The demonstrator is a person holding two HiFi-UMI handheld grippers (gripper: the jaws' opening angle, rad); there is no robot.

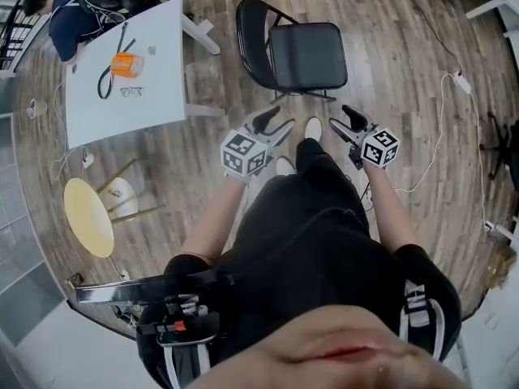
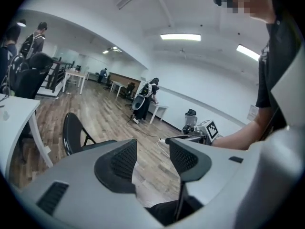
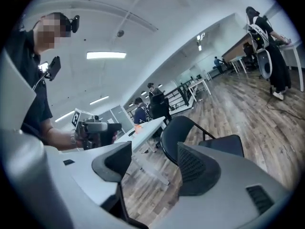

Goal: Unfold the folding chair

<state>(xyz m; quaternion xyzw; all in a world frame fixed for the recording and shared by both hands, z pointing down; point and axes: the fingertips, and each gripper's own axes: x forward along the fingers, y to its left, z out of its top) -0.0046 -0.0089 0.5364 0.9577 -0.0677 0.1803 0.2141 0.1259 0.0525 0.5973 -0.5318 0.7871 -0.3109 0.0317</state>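
On the wooden floor (image 1: 203, 148) to the person's left stands a white table (image 1: 154, 96), an orange object (image 1: 126, 64) near its far edge. The left gripper (image 1: 274, 123) hangs in front of the person's legs, its jaws spread wide with only floor showing between them in its own view (image 2: 152, 159). Straight ahead, just beyond both grippers and touching neither, stands the folding chair (image 1: 306, 55). Its black seat lies flat and its backrest stands upright, so it looks to be already opened out. It stands side-on, backrest to the person's left and seat front to the right, so its fold line runs away from the person. The right gripper (image 1: 347, 124) hovers level with the left, its jaws just as wide and empty (image 3: 155, 163). The left gripper is nearer the backrest and the right nearer the seat's front edge, so any further settling of the chair would fall to them that way.
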